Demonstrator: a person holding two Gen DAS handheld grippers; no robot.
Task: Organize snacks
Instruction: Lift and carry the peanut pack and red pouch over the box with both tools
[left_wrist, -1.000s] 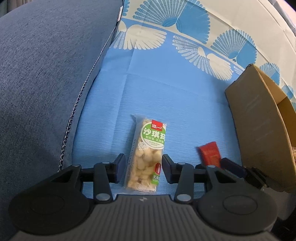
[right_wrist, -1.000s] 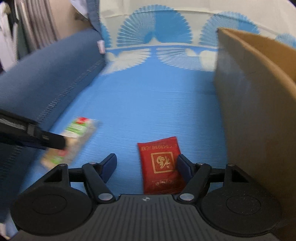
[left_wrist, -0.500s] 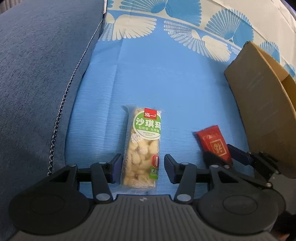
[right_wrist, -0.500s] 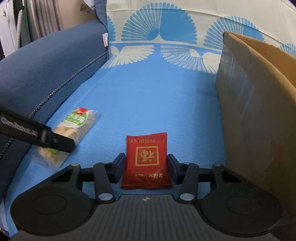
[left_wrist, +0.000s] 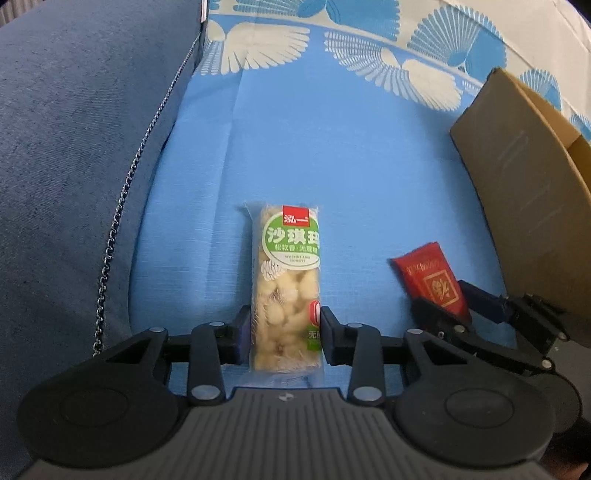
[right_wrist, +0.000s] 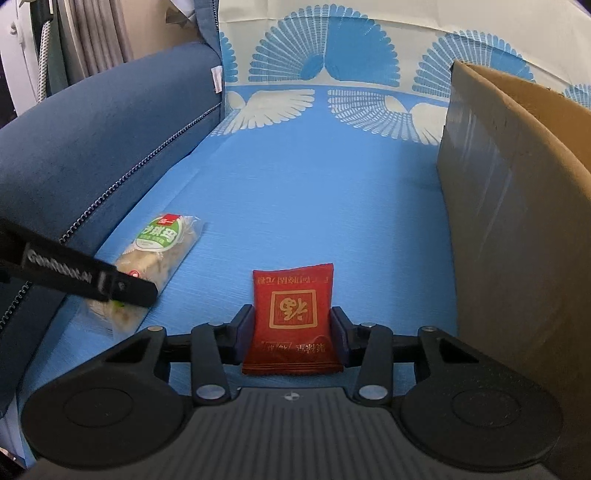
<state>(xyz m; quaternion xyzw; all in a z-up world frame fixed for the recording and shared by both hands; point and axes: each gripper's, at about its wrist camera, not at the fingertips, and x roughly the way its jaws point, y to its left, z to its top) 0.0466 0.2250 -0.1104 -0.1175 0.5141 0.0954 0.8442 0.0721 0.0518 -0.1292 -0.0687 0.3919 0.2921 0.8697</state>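
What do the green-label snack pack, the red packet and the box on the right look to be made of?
Green-label snack pack: clear glossy plastic film, the pale pieces showing through it. Red packet: opaque film, probably plastic or foil laminate, with gold print and a crimped end seam. Box: plain brown cardboard, matte, with faint ribbing on its wall.

A home living room, seen down on a sofa seat.

A domestic setting is shown by the padded dark blue armrest (right_wrist: 110, 147) filling the left of both views, edged with a zip (left_wrist: 122, 218) along its seam. The seat is covered by a light blue cloth (right_wrist: 314, 192) printed with white and blue fan shapes toward the top of the frame. Curtains (right_wrist: 92, 33) are seen hanging in the upper left corner of the right wrist view. An open cardboard box (right_wrist: 517, 192) is stood on the seat at the right edge.
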